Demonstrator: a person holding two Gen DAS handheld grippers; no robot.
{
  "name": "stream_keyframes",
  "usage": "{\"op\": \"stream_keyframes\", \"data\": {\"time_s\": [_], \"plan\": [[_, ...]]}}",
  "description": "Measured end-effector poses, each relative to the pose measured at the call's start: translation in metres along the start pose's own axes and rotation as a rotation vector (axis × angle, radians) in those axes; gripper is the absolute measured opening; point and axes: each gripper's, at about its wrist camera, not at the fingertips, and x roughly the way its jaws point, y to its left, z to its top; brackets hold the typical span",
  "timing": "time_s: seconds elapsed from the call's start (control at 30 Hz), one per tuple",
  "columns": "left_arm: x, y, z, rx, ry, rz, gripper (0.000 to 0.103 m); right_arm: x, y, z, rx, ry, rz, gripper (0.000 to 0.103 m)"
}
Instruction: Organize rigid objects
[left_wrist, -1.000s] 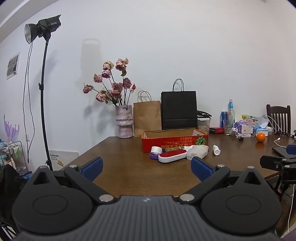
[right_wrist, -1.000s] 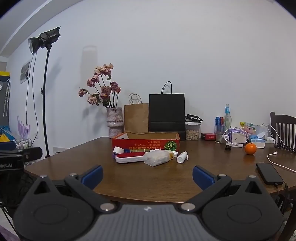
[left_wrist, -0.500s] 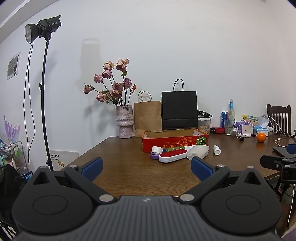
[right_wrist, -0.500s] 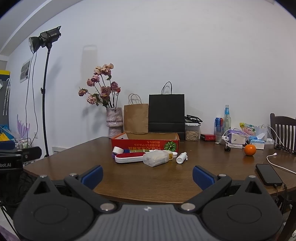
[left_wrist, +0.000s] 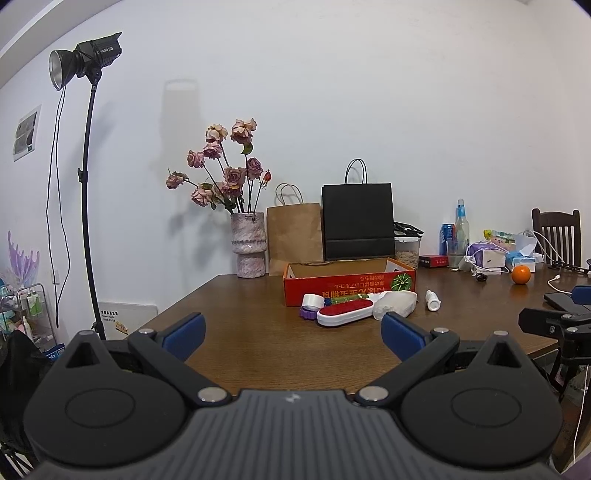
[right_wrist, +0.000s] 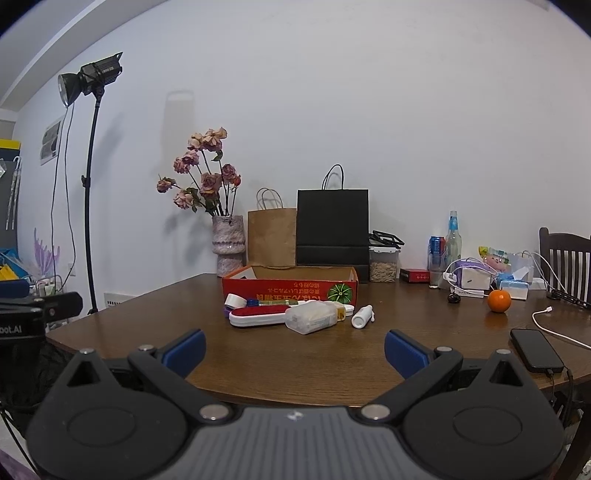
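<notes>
Hovering spread at table edge, right claw; lint brush well ahead.

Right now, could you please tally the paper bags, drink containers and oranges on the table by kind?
Paper bags: 2, brown and black
Drink containers: 2, can and bottle
Oranges: 1
Total: 5

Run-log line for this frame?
left tool: open, empty | right tool: open, empty | items loose before red box | stage: pre-grasp

The left claw is wide open over the surface. Far ahead, a brush, tape and a tube lie by the red box.
</notes>
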Motion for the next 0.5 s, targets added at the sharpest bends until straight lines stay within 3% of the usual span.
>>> {"op": "stream_keyframes", "data": {"time_s": [0.5], "plan": [[0.0029,0.0006,0.0002,-0.006,0.010,0.002,0.103,0.0032,0.0014,-0.0015,0.007,0.013,0.013,0.103]]}}
